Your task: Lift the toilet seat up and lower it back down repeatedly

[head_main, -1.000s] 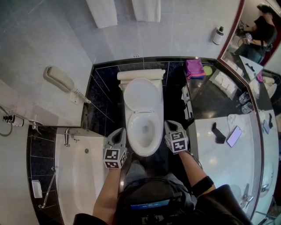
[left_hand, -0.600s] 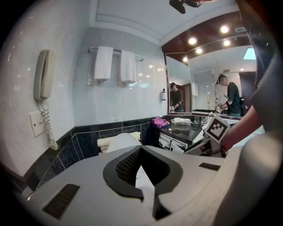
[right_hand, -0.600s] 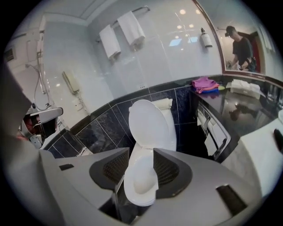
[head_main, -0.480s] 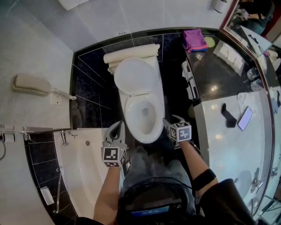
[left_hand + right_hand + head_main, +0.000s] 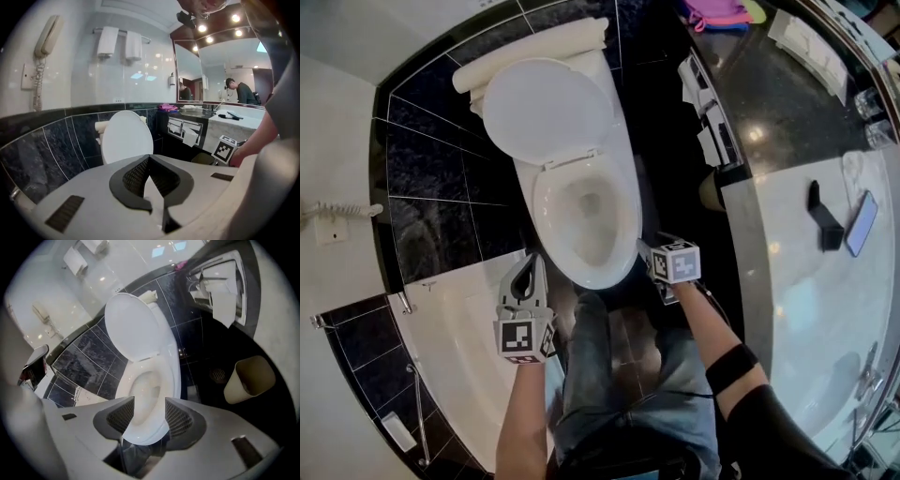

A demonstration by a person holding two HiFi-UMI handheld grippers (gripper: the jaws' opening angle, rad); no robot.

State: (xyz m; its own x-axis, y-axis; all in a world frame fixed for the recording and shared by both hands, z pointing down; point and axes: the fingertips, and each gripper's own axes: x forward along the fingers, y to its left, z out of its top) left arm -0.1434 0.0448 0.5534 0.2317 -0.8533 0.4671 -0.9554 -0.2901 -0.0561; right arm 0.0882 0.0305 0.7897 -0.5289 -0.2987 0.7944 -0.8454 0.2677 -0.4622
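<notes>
The white toilet has its lid point(image 5: 546, 108) raised against the tank, and its seat point(image 5: 633, 211) lies flat on the bowl. My left gripper point(image 5: 528, 262) hovers left of the bowl's front, over the tub edge. Its jaws are shut with nothing in them point(image 5: 149, 158), and it faces the raised lid point(image 5: 126, 138). My right gripper point(image 5: 649, 251) is at the bowl's front right, pointing down. Its jaws have just been opening and now stand open point(image 5: 149, 401). The seat's front rim point(image 5: 171, 376) shows beyond the gap; nothing is pinched.
A bathtub point(image 5: 459, 347) lies to the left and a marble counter point(image 5: 797, 281) with a phone point(image 5: 860, 223) to the right. A beige waste bin point(image 5: 248, 376) stands on the dark floor right of the toilet. A wall telephone point(image 5: 47, 35) hangs at left. The person's legs point(image 5: 591, 375) are before the bowl.
The head view has dropped closer to the toilet, which now fills more of the frame. Both grippers have sunk towards the bowl's front. The seat stays down and the lid up.
</notes>
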